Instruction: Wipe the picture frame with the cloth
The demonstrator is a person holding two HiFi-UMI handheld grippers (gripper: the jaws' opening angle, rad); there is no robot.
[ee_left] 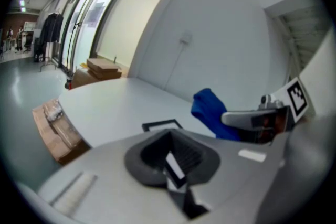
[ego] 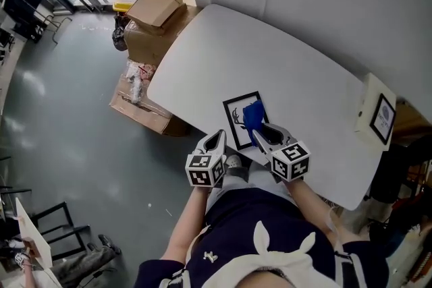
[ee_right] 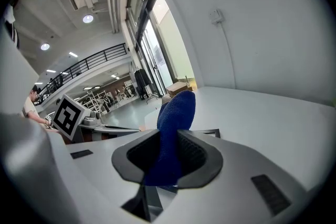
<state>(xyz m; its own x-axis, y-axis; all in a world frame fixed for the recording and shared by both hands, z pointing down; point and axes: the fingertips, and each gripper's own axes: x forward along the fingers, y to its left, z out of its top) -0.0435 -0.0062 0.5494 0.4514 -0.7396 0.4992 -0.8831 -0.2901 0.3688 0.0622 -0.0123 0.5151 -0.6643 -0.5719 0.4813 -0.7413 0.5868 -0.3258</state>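
Note:
A black picture frame (ego: 237, 118) with a deer drawing lies flat near the front edge of the white table (ego: 270, 57). My right gripper (ego: 260, 135) is shut on a blue cloth (ego: 252, 115), which rests on the frame's right half. In the right gripper view the cloth (ee_right: 176, 113) stands up between the jaws, with a corner of the frame (ee_right: 207, 133) behind it. My left gripper (ego: 216, 143) hovers at the table's front edge, just left of the frame, shut and holding nothing. The left gripper view shows the frame's corner (ee_left: 160, 125), the cloth (ee_left: 210, 110) and the right gripper (ee_left: 247, 118).
A second small framed picture (ego: 382, 117) leans on a white block (ego: 365, 104) at the table's right end. Cardboard boxes (ego: 152, 17) stand by the table's far left corner, with flattened cardboard (ego: 138, 104) on the floor. A white wall runs behind the table.

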